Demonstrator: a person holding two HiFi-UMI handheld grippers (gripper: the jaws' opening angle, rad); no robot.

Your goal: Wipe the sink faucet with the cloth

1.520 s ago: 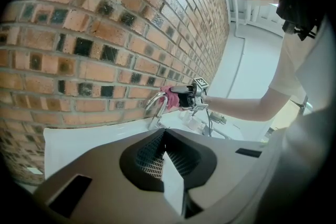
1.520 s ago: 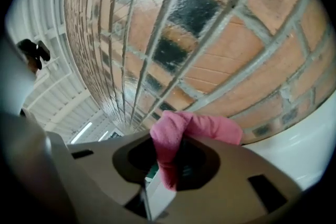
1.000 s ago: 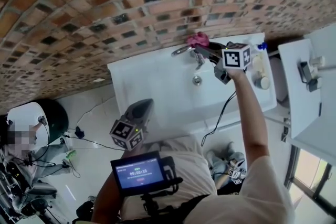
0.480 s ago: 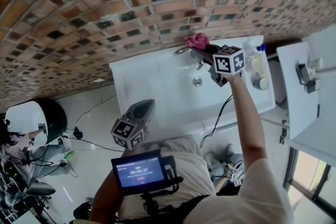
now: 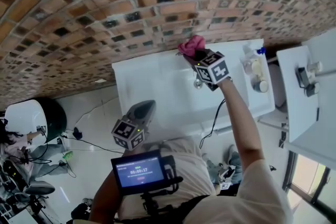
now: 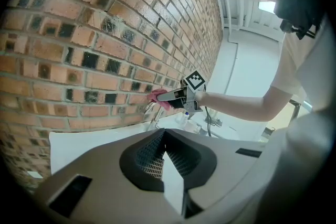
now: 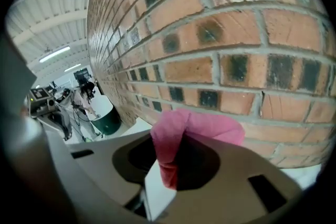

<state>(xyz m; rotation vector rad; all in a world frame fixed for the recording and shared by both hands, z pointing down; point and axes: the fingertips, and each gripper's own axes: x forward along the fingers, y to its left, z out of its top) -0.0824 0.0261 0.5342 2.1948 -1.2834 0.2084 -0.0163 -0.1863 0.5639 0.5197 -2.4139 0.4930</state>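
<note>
A white sink (image 5: 152,86) stands against the brick wall. My right gripper (image 5: 190,54) is shut on a pink cloth (image 5: 191,43) and holds it at the back of the basin, over the faucet, which it mostly hides in the head view. In the left gripper view the chrome faucet (image 6: 151,110) shows just below the cloth (image 6: 157,96). The right gripper view shows the cloth (image 7: 184,134) bunched between the jaws, close to the bricks. My left gripper (image 5: 144,107) hangs shut and empty in front of the sink, near my body.
Bottles (image 5: 256,68) stand on the sink's right end. A white counter (image 5: 304,92) lies further right. A black cable (image 5: 212,118) hangs below the sink. At the far left are a dark green bin (image 5: 50,113) and a person.
My right gripper has carried the pink cloth leftward along the faucet. The left gripper has stayed where it was.
</note>
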